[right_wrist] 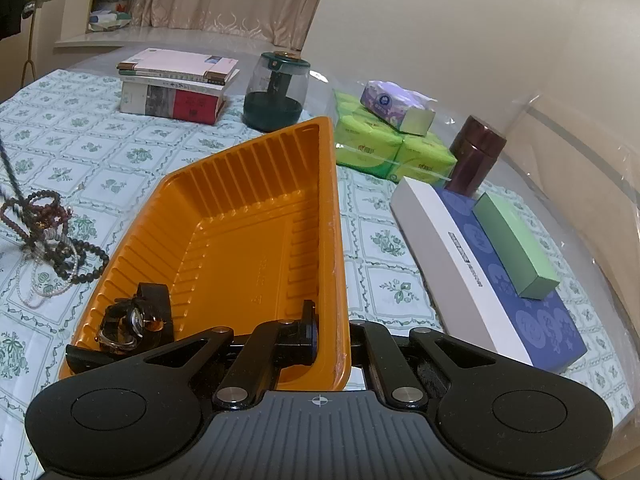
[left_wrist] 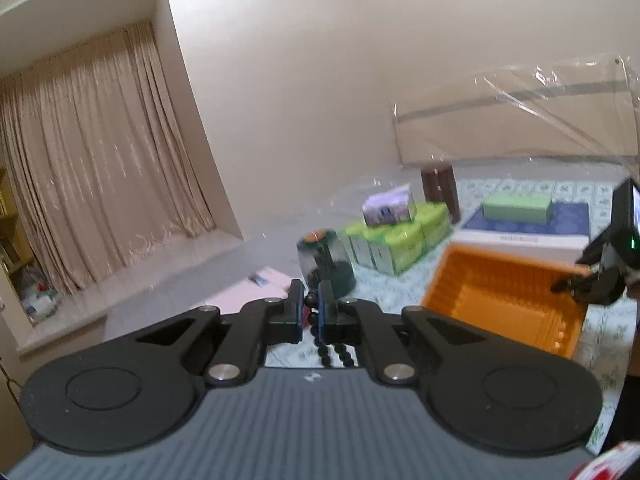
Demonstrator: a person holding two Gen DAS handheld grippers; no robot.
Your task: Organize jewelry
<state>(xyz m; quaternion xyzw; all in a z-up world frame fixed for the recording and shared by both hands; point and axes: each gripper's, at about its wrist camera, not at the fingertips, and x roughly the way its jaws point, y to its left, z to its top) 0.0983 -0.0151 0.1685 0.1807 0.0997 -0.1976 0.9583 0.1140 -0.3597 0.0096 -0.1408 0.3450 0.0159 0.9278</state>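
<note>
Left gripper (left_wrist: 311, 307) raised, jaws clamped on black bead string (left_wrist: 325, 350). Right gripper (right_wrist: 332, 336) jaws pinch orange tray (right_wrist: 256, 216) near rim; watch (right_wrist: 124, 326) inside, bead pile (right_wrist: 52, 236) left on tabletop (right_wrist: 380, 240).

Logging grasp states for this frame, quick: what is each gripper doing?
Left gripper: closed on a dark bead strand.
Right gripper: closed on the rim of the orange tray.

warm, even indoor light with soft shadows; the left wrist view is motion-blurred throughout, the right wrist view sharp; fisheye bending curves walls near the edges, corners vignetted black.
</note>
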